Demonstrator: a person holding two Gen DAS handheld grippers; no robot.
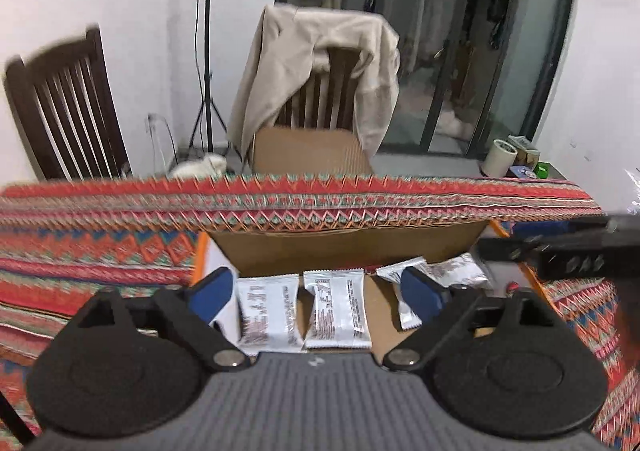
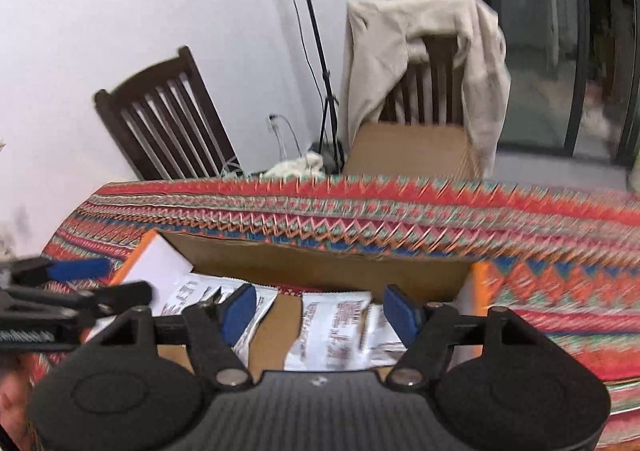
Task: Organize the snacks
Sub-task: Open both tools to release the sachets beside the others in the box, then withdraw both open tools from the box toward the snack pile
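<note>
An open cardboard box (image 1: 352, 247) with orange edges sits on the patterned tablecloth and holds several white and silver snack packets (image 1: 336, 311). My left gripper (image 1: 316, 295) is open and empty just above the packets. The right gripper's black arm (image 1: 560, 251) reaches in from the right. In the right wrist view the same box (image 2: 320, 267) holds white packets (image 2: 340, 331). My right gripper (image 2: 320, 311) is open and empty over them. The left gripper (image 2: 80, 291) shows at the left edge with its blue pad.
The red patterned tablecloth (image 1: 300, 199) covers the table around the box. Two dark wooden chairs (image 1: 64, 111) stand behind the table, one draped with a beige jacket (image 1: 316, 75) and holding a cardboard box (image 1: 308, 151). A tape roll (image 1: 498, 157) and small items sit far right.
</note>
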